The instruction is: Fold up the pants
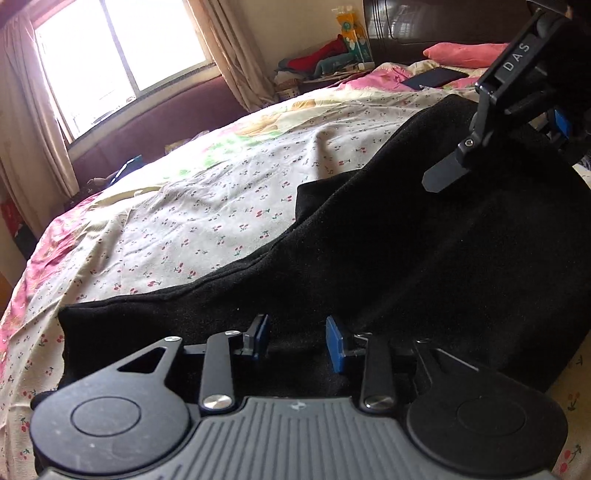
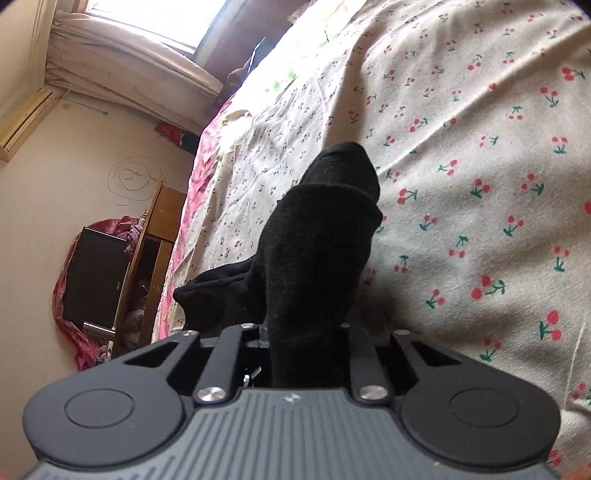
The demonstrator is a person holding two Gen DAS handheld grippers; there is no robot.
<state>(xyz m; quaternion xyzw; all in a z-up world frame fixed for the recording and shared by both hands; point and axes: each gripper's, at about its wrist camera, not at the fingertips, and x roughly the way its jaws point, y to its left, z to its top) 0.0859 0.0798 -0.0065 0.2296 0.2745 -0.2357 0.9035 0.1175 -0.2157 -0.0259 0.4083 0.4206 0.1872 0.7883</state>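
Observation:
The black pants (image 1: 424, 251) lie across the cherry-print bed sheet (image 1: 207, 206). My left gripper (image 1: 298, 341) is open, its blue pads (image 1: 336, 345) apart just above the pants' near edge, holding nothing. My right gripper (image 1: 517, 122) shows at the upper right of the left wrist view, over the far part of the pants. In the right wrist view the right gripper (image 2: 306, 332) is shut on a bunched fold of the black pants (image 2: 317, 236), lifted off the sheet (image 2: 461, 166); its fingertips are hidden by the cloth.
A window (image 1: 122, 55) with curtains is behind the bed. A pink pillow (image 1: 465, 53) and a dark tablet (image 1: 436, 78) lie near the dark headboard (image 1: 424, 22). Clothes are piled at the back (image 1: 317, 61). A wooden cabinet (image 2: 155, 251) stands beside the bed.

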